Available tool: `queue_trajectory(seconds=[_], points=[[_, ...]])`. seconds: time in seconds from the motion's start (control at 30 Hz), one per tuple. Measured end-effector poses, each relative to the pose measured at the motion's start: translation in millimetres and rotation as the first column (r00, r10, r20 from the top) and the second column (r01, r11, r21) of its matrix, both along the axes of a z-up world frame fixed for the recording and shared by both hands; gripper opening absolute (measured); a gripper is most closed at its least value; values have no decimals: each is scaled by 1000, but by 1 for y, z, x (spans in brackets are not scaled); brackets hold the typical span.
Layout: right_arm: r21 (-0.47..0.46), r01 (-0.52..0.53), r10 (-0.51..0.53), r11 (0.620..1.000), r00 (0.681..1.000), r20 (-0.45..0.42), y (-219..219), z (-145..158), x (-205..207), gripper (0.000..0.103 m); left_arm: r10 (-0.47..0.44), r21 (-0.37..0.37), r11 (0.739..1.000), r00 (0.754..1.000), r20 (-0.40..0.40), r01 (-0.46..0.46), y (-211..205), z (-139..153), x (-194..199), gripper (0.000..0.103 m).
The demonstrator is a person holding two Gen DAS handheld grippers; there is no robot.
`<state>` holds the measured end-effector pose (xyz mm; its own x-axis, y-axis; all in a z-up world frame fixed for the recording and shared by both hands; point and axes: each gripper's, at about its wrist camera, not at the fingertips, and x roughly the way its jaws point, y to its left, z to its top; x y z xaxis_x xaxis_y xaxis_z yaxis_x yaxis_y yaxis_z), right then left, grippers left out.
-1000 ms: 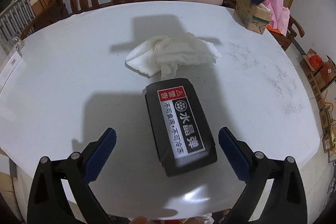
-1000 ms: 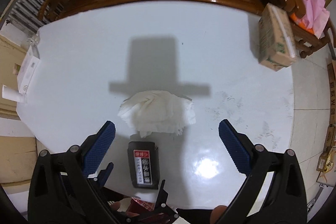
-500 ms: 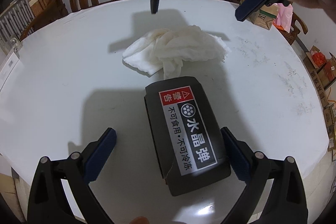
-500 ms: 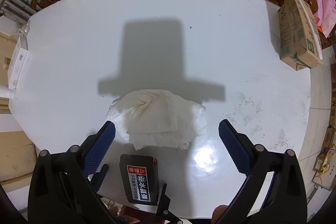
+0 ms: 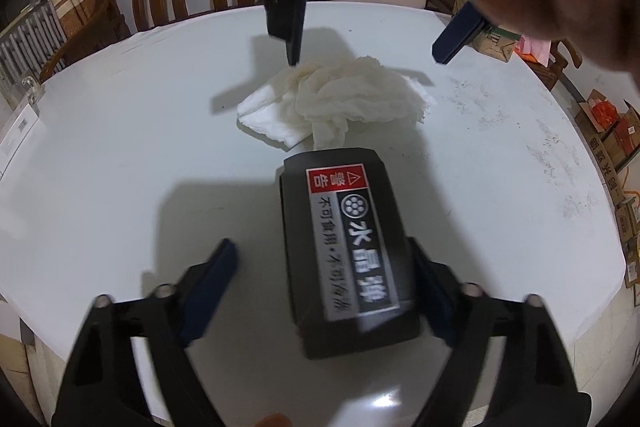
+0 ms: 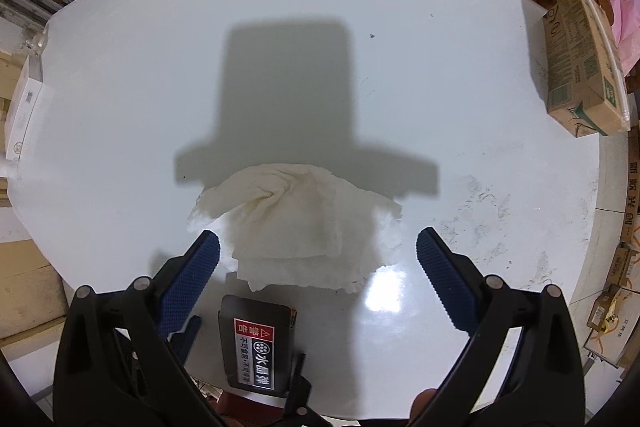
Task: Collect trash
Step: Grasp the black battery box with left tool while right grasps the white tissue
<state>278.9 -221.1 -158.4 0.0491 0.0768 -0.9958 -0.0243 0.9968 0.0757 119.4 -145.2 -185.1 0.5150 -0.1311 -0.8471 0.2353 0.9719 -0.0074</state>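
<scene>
Our left gripper (image 5: 324,267) straddles the black box (image 5: 346,251) on the white table (image 5: 120,147), fingers apart, the right one touching its side. Our right gripper (image 6: 318,255) hangs spread wide over the crumpled tissue (image 6: 296,223) just beyond.

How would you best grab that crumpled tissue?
Pinch the raised twisted bunch at the middle of the tissue, coming straight down from above. It lies loose and flat-edged on the table, and the open right gripper hangs over it.
</scene>
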Motion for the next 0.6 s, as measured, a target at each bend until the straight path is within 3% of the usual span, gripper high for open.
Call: queue_trajectory(seconds=[0.1,0.43,0.5,0.6], points=[[1,0,0,1000,1000,-7,3,-3,2,96,14,-6,1000,1000,6,-13,5,2,0,54],[-28,4,-4,1000,1000,-16,8,-15,11,96,11,-12,1000,1000,16,-11,8,3,1,53],[-29,9,-10,1000,1000,-14,8,-19,13,93,14,-13,1000,1000,19,-14,9,3,1,53],[-34,16,-16,999,1000,-11,8,-22,14,77,13,-11,1000,1000,20,-13,9,4,1,53]])
